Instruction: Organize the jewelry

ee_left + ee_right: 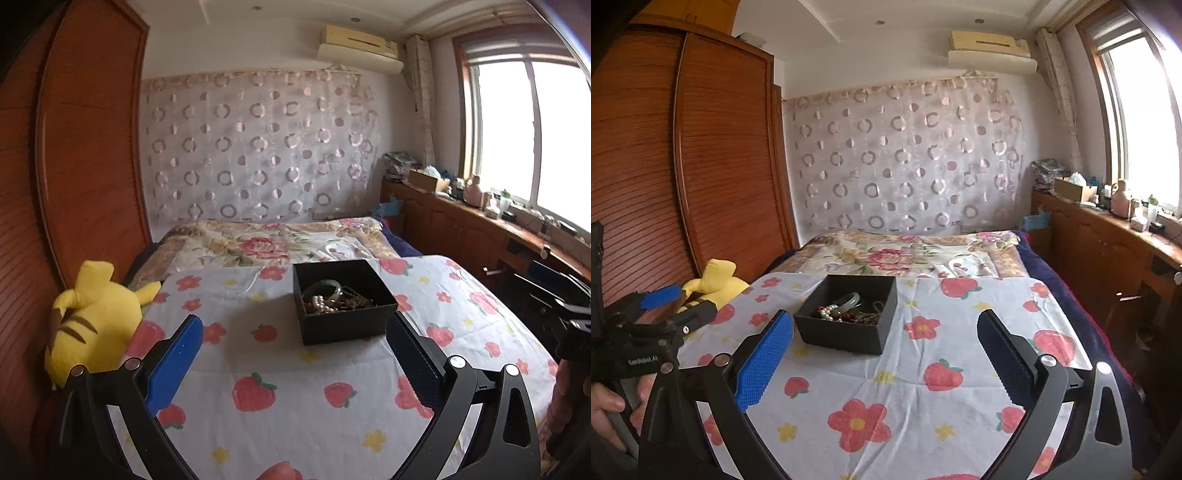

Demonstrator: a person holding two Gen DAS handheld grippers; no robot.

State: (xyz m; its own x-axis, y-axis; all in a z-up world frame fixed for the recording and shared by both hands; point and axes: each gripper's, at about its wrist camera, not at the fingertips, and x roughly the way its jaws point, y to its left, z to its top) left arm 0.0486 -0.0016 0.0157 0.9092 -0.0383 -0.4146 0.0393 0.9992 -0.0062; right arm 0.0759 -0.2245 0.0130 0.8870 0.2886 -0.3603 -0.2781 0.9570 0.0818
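while both grippers (294, 332) (885, 332) gape wide, the black box (343, 325) holds bangle (327, 286), pearls (322, 304).

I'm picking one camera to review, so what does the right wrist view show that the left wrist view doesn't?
Only the right wrist view shows the left gripper from outside and the hand holding it. Only the left wrist view shows the yellow plush nearly whole, stripes included. Both show the black box of tangled jewelry with a green bangle and pearl beads, on the strawberry-print sheet, and open, empty fingers.
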